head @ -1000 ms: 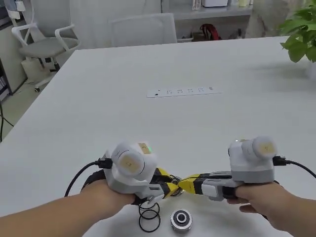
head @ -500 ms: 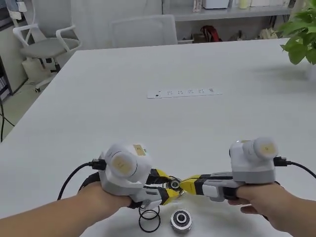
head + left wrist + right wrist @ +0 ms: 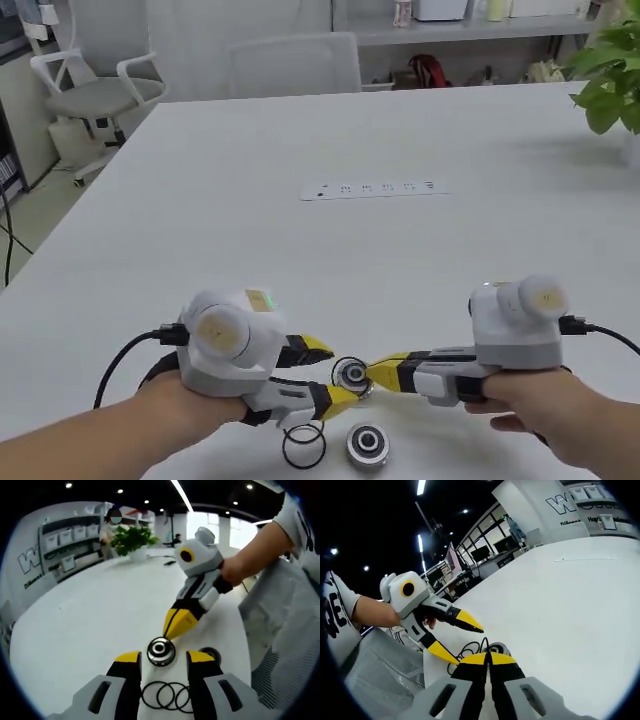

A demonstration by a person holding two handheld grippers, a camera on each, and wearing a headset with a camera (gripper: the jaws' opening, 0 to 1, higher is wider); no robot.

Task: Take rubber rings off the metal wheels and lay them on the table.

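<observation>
While the right gripper [image 3: 372, 374] is clamped on a wheel [image 3: 350, 373] above the worktop [image 3: 400, 250], the left gripper [image 3: 335, 372] has its jaws apart just beside it. Rings [image 3: 303, 443] and a second wheel [image 3: 367, 444] lie below.

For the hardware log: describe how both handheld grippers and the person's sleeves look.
The left gripper and right gripper each have a bulky, rounded white-and-grey housing that narrows to black fingers with pointed yellow tips. A black cable leaves the rear of each housing. A small green light glows on the left one. The person wears a short white sleeve.
</observation>
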